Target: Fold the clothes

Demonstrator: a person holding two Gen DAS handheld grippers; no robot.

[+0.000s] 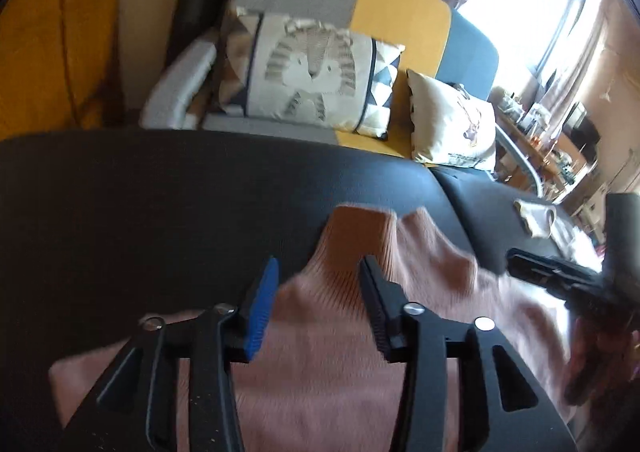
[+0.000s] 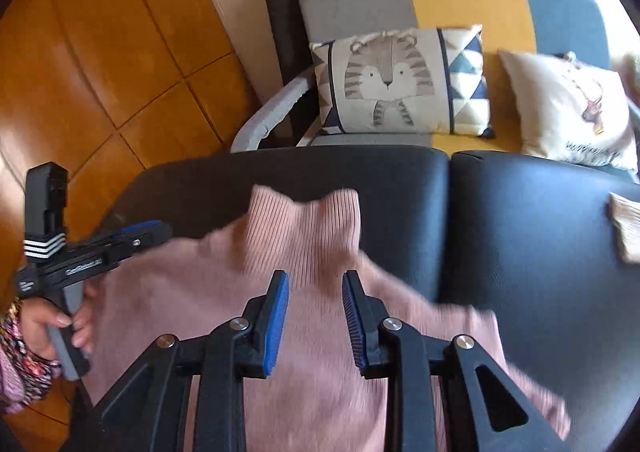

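We see the pink sweater [image 2: 320, 292] spread on the black bench [image 2: 520, 232] beneath both grippers: left gripper [image 1: 318, 292] and right gripper [image 2: 316, 296], jaws apart, empty.

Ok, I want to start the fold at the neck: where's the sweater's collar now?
The collar lies at the sweater's far end on the black cushion, nearest the tiger pillow.
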